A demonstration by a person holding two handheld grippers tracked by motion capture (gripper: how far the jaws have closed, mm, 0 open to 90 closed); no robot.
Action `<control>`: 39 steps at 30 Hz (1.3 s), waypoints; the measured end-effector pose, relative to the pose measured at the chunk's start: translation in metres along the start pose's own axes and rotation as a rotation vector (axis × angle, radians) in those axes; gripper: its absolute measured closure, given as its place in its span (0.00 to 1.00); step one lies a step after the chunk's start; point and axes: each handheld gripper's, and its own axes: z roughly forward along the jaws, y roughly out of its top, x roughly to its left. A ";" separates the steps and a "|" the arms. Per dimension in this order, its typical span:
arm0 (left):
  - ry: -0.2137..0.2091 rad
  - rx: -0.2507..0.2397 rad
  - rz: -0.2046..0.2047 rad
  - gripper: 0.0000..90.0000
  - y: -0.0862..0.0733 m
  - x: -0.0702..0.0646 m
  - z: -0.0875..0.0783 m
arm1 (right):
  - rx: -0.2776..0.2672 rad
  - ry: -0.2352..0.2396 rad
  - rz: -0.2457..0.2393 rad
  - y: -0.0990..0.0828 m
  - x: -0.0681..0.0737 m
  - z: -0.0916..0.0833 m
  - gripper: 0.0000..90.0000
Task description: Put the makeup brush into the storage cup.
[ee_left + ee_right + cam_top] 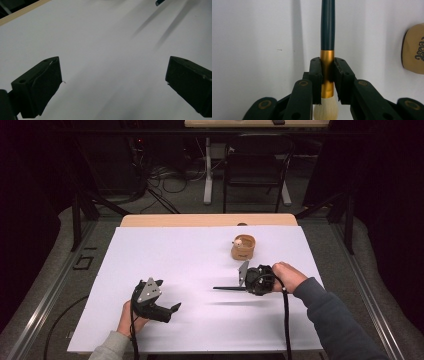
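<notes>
A white sheet is covering the bench point(165, 265), with a dark room and a chair behind it. Your right tongs point(327, 75) are gripping a brush point(327, 30) by its gold collar, pads pinching it from both sides, dark handle pointing away and pale bristles hanging back toward the hand. In the high view the brush point(227, 288) is hovering level above the sheet, near a small wooden cup point(243, 247). Your left tongs point(162, 300) are standing wide open, holding nothing. The brush is probably light and stiff, though the glossy handle is looking slippery, so keep holding the collar; the bristles are soft and crush easily.
</notes>
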 end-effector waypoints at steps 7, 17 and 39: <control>-0.033 0.036 0.031 0.00 0.012 0.000 0.008 | -0.001 -0.004 -0.024 0.006 0.001 -0.002 0.86; -0.131 0.134 0.116 0.00 0.040 -0.002 0.022 | 0.001 -0.009 -0.046 0.012 0.004 -0.002 0.86; -0.194 0.255 0.282 0.06 0.079 -0.018 0.047 | 0.028 -0.028 -0.100 0.032 0.005 -0.002 0.86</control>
